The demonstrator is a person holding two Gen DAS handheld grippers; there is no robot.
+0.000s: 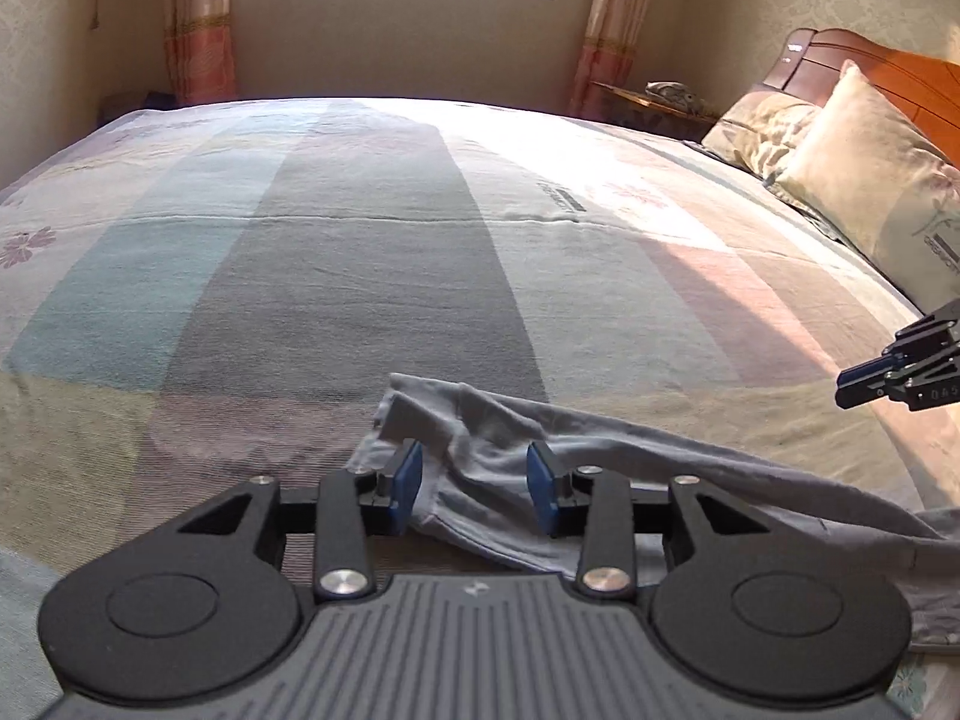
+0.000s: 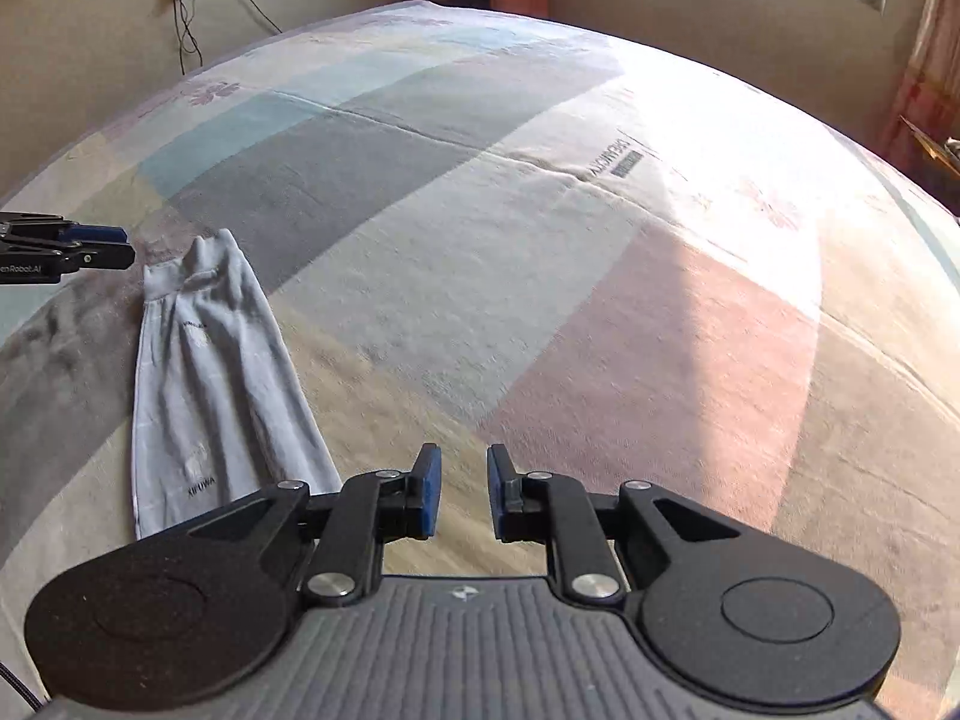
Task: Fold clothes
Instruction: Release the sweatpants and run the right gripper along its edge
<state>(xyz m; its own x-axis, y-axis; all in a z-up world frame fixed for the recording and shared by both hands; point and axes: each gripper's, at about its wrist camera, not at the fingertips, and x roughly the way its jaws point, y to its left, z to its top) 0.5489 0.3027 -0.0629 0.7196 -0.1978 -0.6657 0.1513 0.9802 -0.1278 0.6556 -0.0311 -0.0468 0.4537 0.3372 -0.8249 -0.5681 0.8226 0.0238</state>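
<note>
My left gripper [image 1: 474,489] hangs spread over the bunched end of the grey garment [image 2: 210,372], which lies as a long strip on the bed [image 2: 540,300]. My right gripper [image 2: 464,492] is released, empty, beside it. I'd pinch all layers squarely.

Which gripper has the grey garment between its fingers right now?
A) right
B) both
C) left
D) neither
C: in the left wrist view the open left gripper straddles a bunched end of the grey garment, while the right gripper is open over bare bedsheet, with the garment off to its left.
</note>
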